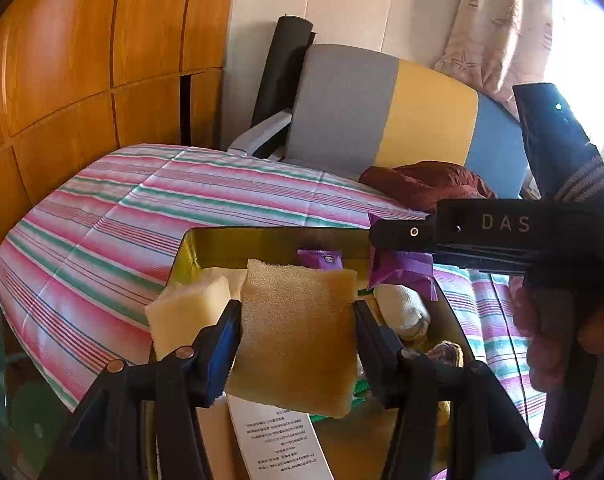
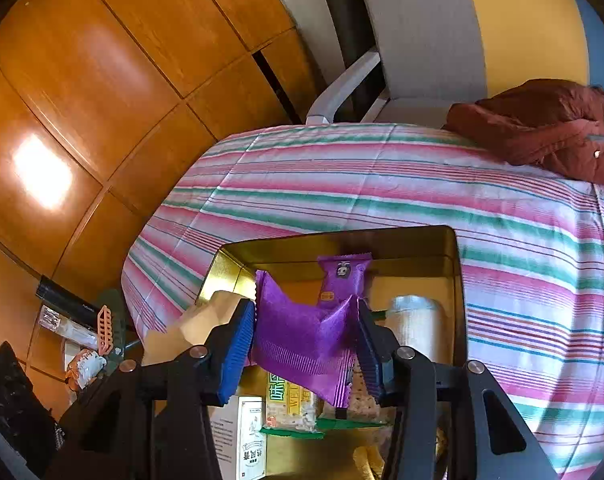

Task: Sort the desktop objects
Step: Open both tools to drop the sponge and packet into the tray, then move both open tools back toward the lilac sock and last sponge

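My left gripper (image 1: pixel 297 312) is shut on a tan sponge (image 1: pixel 297 344), held just above an open gold tin (image 1: pixel 187 248). In the left wrist view my right gripper (image 1: pixel 398 240) reaches in from the right with a purple snack packet (image 1: pixel 402 276) hanging from it over the tin. In the right wrist view that gripper (image 2: pixel 306 332) is shut on the crumpled packet (image 2: pixel 297 336), whose sides touch both blue pads. The tin (image 2: pixel 458 280) holds a second purple packet (image 2: pixel 344 276), a white roll (image 2: pixel 416 324), a pale yellow sponge (image 1: pixel 185 316), cracker packs (image 2: pixel 289 404) and a white printed box (image 2: pixel 245 440).
The tin sits on a table under a pink, green and white striped cloth (image 2: pixel 382 184). A grey, yellow and blue chair (image 1: pixel 382 112) with a red-brown jacket (image 2: pixel 550 128) stands behind it. Wooden cabinet doors (image 2: pixel 101 80) fill the left. Small items (image 2: pixel 85 344) lie on a low glass stand at lower left.
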`<state>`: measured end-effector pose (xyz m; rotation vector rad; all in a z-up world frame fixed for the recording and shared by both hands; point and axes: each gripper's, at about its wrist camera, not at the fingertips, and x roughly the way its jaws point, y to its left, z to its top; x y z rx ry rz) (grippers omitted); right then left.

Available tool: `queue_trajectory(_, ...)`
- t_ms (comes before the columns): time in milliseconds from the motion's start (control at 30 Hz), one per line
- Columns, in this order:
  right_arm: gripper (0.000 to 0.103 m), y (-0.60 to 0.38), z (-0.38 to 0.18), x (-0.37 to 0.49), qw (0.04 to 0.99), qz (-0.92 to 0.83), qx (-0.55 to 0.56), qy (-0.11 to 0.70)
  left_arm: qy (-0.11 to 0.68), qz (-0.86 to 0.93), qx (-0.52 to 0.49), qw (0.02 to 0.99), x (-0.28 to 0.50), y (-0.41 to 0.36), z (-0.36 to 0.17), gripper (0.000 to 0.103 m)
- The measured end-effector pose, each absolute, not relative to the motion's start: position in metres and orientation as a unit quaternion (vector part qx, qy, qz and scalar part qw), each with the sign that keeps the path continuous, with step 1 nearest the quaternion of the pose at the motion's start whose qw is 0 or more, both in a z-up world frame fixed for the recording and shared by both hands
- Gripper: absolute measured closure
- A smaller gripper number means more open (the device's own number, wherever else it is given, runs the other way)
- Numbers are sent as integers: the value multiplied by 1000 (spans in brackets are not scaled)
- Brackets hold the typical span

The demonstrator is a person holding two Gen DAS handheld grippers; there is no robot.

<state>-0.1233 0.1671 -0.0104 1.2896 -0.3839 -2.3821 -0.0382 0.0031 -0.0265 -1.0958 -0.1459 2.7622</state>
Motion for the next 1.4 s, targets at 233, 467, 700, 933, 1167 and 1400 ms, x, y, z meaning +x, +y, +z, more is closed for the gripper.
queue_trajectory(233, 47, 168, -15, -123, 202, -849, 465, -148, -76, 917, -381, 94, -45, -2, -35, 41)
queue_trajectory(467, 38, 172, -10, -119, 202, -852, 456, -157, -115, 910, -382, 110, -44, -12, -41, 30)
queue_trajectory(700, 18, 181, -10, -110, 188, -855, 454, -164, -104, 907, -397, 95, -33, -18, -50, 30)
queue_trajectory(933, 9, 184, -9, -82, 144, -880, 440, -106, -77, 917, -385, 71, -26, -13, -36, 30)
queue_trajectory(1167, 5, 195, -14, -53, 108, -894, 431, -63, -51, 925, -373, 50, -18, -7, -26, 30)
queue_trajectory(1400, 3, 214, -23, -36, 79, -896, 435, -47, -31, 930, -363, 44, -9, 1, -18, 31)
